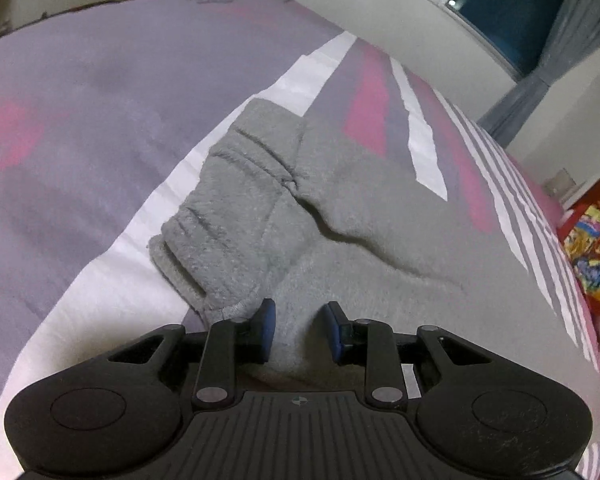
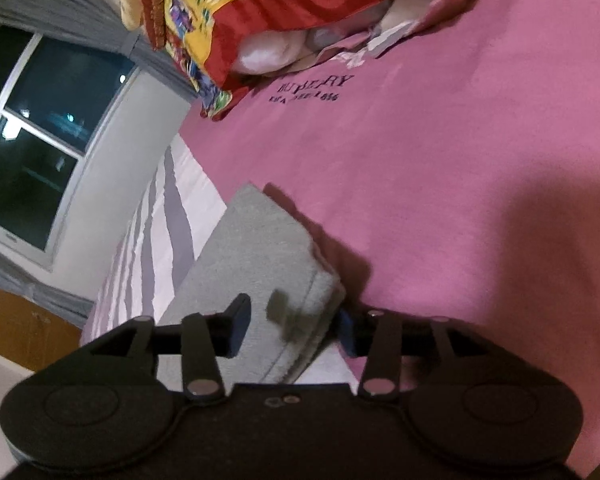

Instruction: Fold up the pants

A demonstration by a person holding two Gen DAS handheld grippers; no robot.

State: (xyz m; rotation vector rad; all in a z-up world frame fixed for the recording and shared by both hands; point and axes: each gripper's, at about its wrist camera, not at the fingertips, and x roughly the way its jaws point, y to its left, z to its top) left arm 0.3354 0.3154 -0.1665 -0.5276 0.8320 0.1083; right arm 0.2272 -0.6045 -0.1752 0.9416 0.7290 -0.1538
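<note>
We see a red patterned pillow (image 2: pixel 228 12) at the top of the right view, on the pink sheet (image 2: pixel 440 160); only this view shows the sheet's printed lettering (image 2: pixel 312 88). The grey pants (image 1: pixel 340 220) fill the centre of the left view (cuffs doubled over). The left gripper (image 1: pixel 300 330) pinches their fabric; the right gripper (image 2: pixel 296 330) straddles the folded edge, jaws apart.

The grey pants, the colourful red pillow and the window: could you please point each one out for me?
Grey pants (image 1: pixel 372 240): left wrist view, flat middle of the fabric.
Colourful red pillow (image 2: pixel 260 4): right wrist view, its patterned red cover.
Window (image 2: pixel 32 128): right wrist view, a dark pane.
</note>
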